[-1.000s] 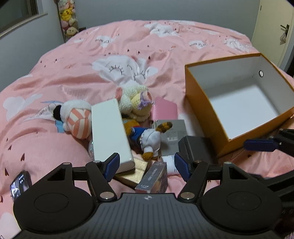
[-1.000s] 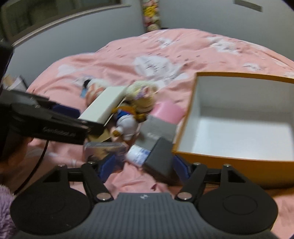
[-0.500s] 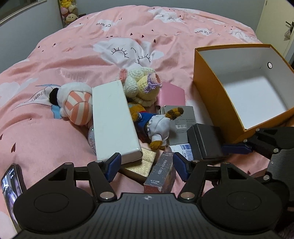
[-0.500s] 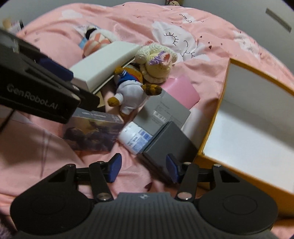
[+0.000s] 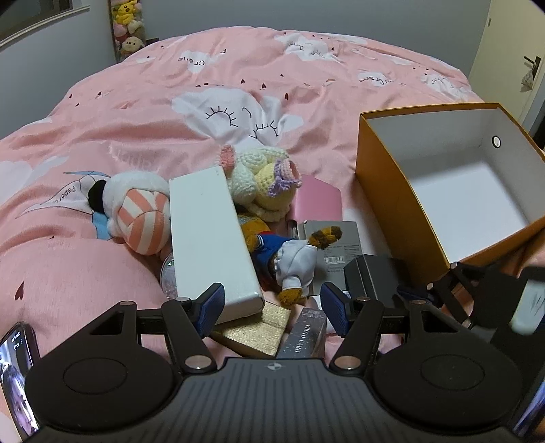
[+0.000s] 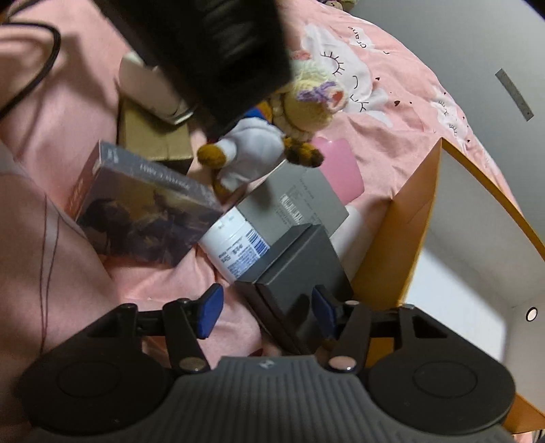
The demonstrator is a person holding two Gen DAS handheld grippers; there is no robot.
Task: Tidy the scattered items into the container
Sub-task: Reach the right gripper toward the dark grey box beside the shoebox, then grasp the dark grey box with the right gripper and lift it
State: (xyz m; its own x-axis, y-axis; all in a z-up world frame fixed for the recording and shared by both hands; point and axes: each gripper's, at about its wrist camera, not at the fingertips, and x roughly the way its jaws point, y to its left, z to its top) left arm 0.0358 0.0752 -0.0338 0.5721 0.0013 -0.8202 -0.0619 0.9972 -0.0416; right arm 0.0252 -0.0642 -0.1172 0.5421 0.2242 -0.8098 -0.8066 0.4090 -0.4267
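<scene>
A: What fills the view?
B: A pink bed (image 5: 136,136), with the orange container (image 5: 385,191) open at its right side.

A: And the scattered items?
B: Piled just left of it: a long white box (image 5: 207,238), plush toys, a dark grey box (image 6: 299,272).

A: The fingers?
B: The left gripper (image 5: 270,306) is spread over the pile, holding nothing. The right gripper (image 6: 267,311) is opening, with the grey box between its fingers.

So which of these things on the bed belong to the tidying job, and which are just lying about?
Job:
orange box
dark grey box
white pill bottle
long white box
duck plush
crochet doll
striped plush
photo card box

Lying about:
phone
plush toys in the corner
</scene>
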